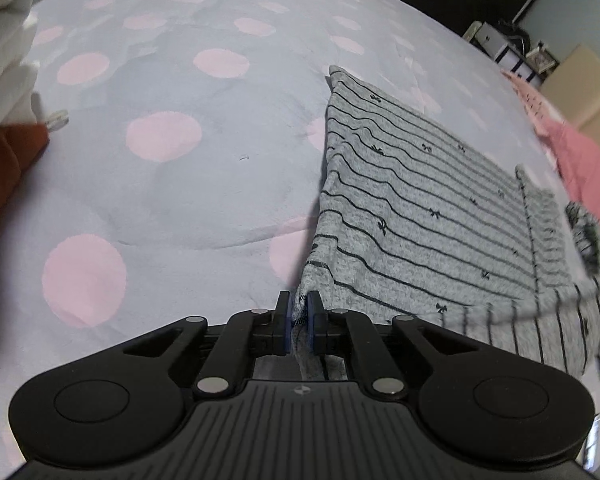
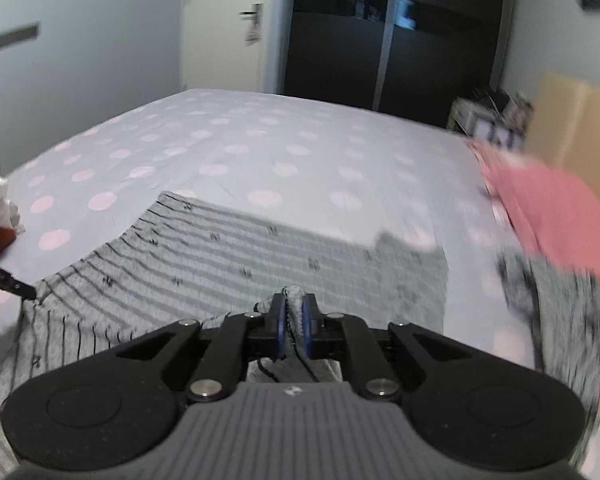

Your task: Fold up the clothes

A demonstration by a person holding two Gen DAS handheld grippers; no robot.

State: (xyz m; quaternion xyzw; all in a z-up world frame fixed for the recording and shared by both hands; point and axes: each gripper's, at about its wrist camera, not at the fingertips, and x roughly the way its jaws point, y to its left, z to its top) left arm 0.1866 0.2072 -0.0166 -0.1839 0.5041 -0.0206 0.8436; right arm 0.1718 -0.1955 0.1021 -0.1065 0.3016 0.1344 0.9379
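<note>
Our left tongs (image 1: pixel 299 312) and right tongs (image 2: pixel 293 316) each pinch an edge of the striped grey garment (image 1: pixel 420 208), spread on the dotted bed (image 1: pixel 160 136). We should keep both corners level, carrying them over evenly.

The left gripper (image 1: pixel 299 312) pointed steeply down, jaws clamped on a fold of cloth (image 1: pixel 412 216). The right gripper (image 2: pixel 294 314) tilted less steeply, likewise pinching the cloth's edge.
</note>
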